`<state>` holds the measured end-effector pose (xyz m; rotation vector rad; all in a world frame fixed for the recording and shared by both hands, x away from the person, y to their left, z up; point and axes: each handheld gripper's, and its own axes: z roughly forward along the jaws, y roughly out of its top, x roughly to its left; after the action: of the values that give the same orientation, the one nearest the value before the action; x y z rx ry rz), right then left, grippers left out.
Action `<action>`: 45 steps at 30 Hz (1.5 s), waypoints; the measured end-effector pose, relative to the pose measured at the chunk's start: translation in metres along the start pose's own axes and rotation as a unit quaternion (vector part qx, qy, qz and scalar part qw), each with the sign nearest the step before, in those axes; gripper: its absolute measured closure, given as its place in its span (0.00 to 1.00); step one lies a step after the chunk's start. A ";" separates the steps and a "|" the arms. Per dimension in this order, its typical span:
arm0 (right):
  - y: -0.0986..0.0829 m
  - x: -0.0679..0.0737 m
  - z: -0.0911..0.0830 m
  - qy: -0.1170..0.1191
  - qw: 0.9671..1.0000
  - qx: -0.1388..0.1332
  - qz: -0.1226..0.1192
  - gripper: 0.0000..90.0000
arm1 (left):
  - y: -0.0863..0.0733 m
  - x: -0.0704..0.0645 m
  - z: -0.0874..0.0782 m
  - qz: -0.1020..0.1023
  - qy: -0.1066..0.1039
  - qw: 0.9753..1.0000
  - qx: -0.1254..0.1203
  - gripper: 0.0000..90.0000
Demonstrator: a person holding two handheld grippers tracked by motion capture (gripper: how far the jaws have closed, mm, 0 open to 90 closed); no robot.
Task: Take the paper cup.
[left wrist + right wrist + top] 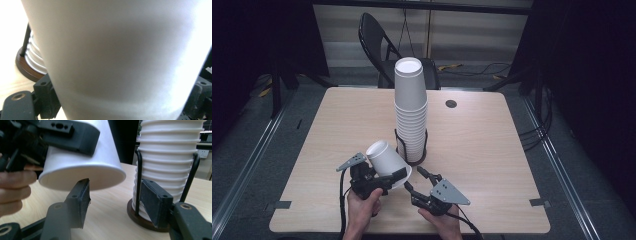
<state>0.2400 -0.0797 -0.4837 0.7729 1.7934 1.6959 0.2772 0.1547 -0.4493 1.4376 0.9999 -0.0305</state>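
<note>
The left hand-held gripper [388,177] is clamping a tilted paper cup [385,159] near its rim, at seven o'clock from the cup stack [411,107]. The right hand-held gripper [417,181] is waiting with jaws apart. That cup is looking light and crushable, so gripping gently at the stiffer rim seems wisest.

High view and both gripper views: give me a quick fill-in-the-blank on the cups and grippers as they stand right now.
1. The left gripper is shut on a single white ____, held upside down and tilted.
2. The tall stack of paper cups stands in a wire holder with a round ____ base.
3. The right gripper has its jaws ____, with nothing between them.
4. Behind the table stands a black folding ____.

Missing words: paper cup; brown; open; chair
</note>
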 end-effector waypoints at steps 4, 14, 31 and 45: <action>0.002 0.000 0.001 0.005 1.000 -0.014 -0.003 0.48 | -0.002 0.001 0.001 -0.011 -0.004 1.000 0.002 0.13; 0.004 0.000 0.011 0.015 0.999 -0.024 -0.020 0.58 | -0.013 0.001 0.005 -0.056 -0.037 0.998 0.008 0.13; 0.007 -0.002 0.021 0.005 0.998 -0.046 -0.046 0.86 | -0.019 -0.007 0.011 -0.030 -0.072 0.997 0.017 0.11; 0.004 -0.002 0.019 0.012 0.999 -0.034 -0.031 0.94 | -0.007 0.001 0.007 -0.006 -0.064 0.998 -0.008 0.05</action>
<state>0.2553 -0.0685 -0.4805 0.6643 1.7482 1.7231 0.2774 0.1475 -0.4568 1.3978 0.9020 -0.1211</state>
